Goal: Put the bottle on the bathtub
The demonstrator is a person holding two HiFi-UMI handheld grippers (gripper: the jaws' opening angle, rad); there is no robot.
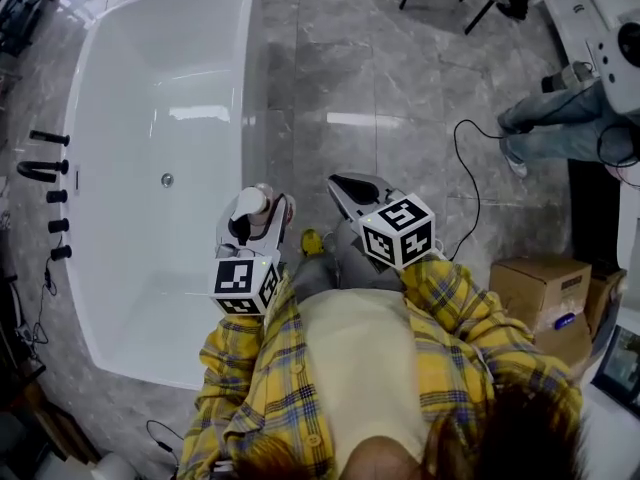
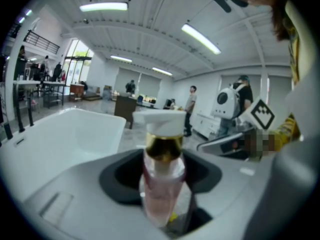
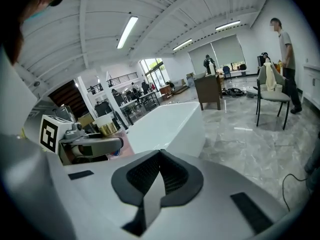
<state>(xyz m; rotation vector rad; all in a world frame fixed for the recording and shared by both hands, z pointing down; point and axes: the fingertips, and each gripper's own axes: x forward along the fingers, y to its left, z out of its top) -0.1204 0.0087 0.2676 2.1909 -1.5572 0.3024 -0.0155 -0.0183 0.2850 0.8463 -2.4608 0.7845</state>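
Clamping the bottle (image 1: 250,204), left tool (image 1: 268,208) hangs beside the bathtub (image 1: 255,88) rim; right tool (image 1: 347,186) closed over open floor (image 1: 400,68).

Glossy grey marble-tiled floor (image 1: 420,68)

Grey marble floor (image 1: 400,88) is seen across the upper middle of the head view. Black tap fittings (image 1: 48,168) are ranged along the left edge. Cardboard boxes (image 1: 540,288) are stacked at lower right, with a black cable (image 1: 470,183) trailed just above. Legs in jeans (image 1: 560,128) are noted at upper right.
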